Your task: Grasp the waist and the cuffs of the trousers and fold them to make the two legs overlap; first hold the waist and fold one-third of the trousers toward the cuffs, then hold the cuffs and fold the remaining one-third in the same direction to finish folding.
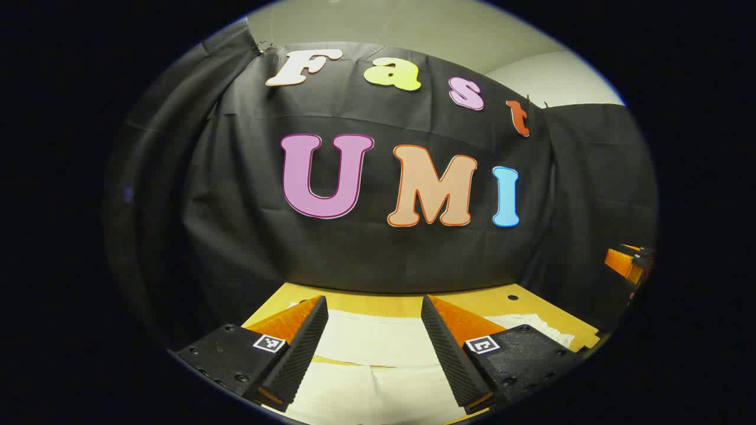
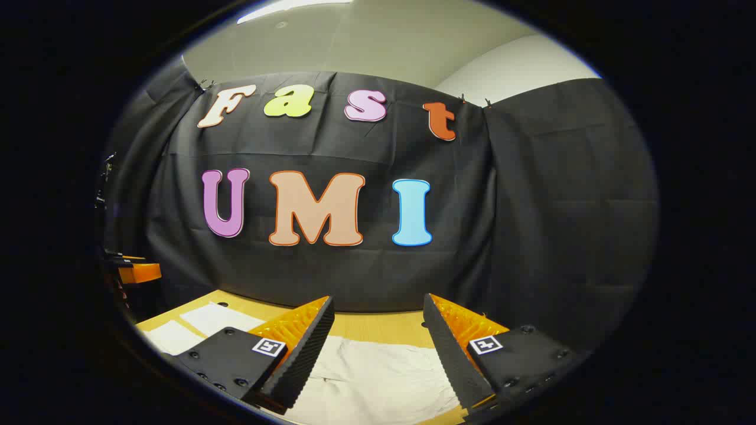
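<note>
- White trousers (image 1: 378,339) are spread flat on the wooden desk (image 1: 407,304).
- Left tool (image 1: 374,330) and right tool (image 2: 378,333) are held wide open, empty, above the cloth.
- Waist and cuffs should be pinched deeply, both layers gathered.

Both low over table (image 1: 407,304), wall-facing

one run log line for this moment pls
phase: pre-grasp | left gripper: open, above trousers | right gripper: open, above trousers | trousers: flat on table, untouched
</note>
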Demonstrator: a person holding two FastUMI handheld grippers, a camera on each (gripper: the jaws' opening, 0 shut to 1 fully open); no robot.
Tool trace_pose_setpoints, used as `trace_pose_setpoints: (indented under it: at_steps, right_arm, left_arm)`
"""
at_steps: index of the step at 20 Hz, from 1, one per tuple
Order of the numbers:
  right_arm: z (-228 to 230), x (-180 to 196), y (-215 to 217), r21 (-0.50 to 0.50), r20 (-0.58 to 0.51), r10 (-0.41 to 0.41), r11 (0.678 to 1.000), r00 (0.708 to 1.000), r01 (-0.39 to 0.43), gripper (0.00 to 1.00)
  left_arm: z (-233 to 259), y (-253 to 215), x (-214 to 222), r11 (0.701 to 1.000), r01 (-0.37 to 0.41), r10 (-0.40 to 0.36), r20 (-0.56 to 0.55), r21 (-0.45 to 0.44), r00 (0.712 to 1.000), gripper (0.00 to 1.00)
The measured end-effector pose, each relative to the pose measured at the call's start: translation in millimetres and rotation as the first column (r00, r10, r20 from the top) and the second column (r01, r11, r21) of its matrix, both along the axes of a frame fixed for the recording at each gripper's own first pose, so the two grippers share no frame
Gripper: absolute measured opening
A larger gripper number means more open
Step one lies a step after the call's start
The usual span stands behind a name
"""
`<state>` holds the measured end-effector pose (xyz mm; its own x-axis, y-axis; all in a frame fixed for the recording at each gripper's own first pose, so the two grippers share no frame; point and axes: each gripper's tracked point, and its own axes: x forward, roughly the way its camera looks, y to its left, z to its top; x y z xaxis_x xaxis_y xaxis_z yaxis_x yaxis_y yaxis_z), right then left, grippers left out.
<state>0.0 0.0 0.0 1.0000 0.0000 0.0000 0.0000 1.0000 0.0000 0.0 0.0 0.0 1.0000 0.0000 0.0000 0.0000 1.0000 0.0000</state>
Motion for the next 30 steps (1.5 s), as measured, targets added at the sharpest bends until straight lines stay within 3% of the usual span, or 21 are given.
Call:
trace_pose_setpoints:
  at_steps: [12,17,20,22,25,29,30]
  right_arm:
    - [-12,-12,14,-0.022,-0.027,0.001,1.0,1.0,-0.002,0.98]
    - [-22,-17,34,-0.022,-0.048,0.01,1.0,0.999,-0.011,0.97]
    - [-28,-23,42,-0.034,-0.056,0.004,0.999,0.998,-0.006,0.97]
    - [-37,-30,46,-0.039,-0.075,-0.006,0.999,0.997,0.003,0.98]
    - [-46,-37,47,-0.04,-0.098,-0.019,0.999,0.995,0.015,0.98]
    - [-57,-45,45,-0.043,-0.128,-0.034,0.999,0.991,0.029,0.97]
    - [-58,-46,43,-0.047,-0.131,-0.04,0.998,0.991,0.034,0.97]
  left_arm:
    - [-23,8,-8,0.999,0.037,-0.037,-0.065,0.001,0.997,0.94]
    - [-66,13,-13,0.981,0.184,-0.169,-0.189,0.063,0.967,0.94]
    - [-119,19,-30,0.942,0.32,-0.265,-0.363,0.099,0.893,0.95]
    - [-157,28,-48,0.901,0.422,-0.324,-0.49,0.101,0.809,0.95]
    - [-193,41,-65,0.84,0.53,-0.361,-0.608,0.117,0.707,0.94]
    - [-241,70,-90,0.713,0.68,-0.342,-0.761,0.172,0.551,0.94]
    - [-260,80,-103,0.671,0.722,-0.323,-0.809,0.17,0.491,0.94]
